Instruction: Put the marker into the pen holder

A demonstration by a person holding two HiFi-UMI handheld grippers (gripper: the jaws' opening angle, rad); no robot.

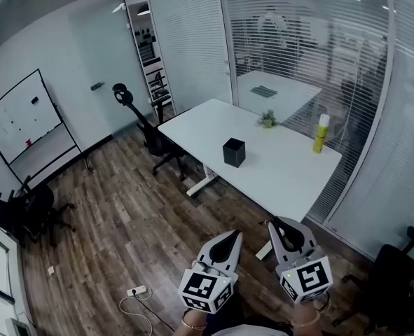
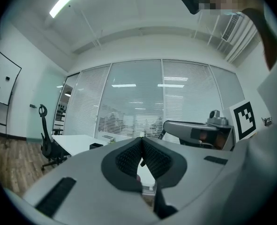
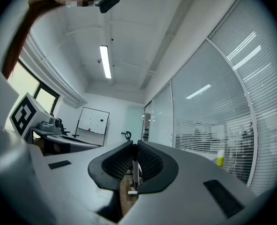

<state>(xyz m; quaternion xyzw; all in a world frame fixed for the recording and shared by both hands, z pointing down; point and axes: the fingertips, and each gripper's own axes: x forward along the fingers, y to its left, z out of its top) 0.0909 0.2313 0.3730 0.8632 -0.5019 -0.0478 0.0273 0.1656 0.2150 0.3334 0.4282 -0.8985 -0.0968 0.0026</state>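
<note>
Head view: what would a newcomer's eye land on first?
Two hand-held grippers with square-marked cubes sit at the bottom: the left hand-held gripper and the right hand-held gripper, whose jaws pinch a thin marker. Beyond them a white table bears a black pen holder near its middle and a yellow bottle by the glass wall.

Both tools are pale grey plastic shells tapering to a point. The left hand-held gripper (image 1: 235, 236) and the right hand-held gripper (image 1: 274, 224) each end, at 6 o'clock in the head view, in a white cube (image 1: 207, 289) printed with black square markers. The jaws carry black ribbed pads (image 2: 129, 158) in a dark rounded recess, with black rectangular slots (image 2: 56, 196) at 8 and 3 o'clock. A thin band (image 1: 192, 323) rings the left wrist.
</note>
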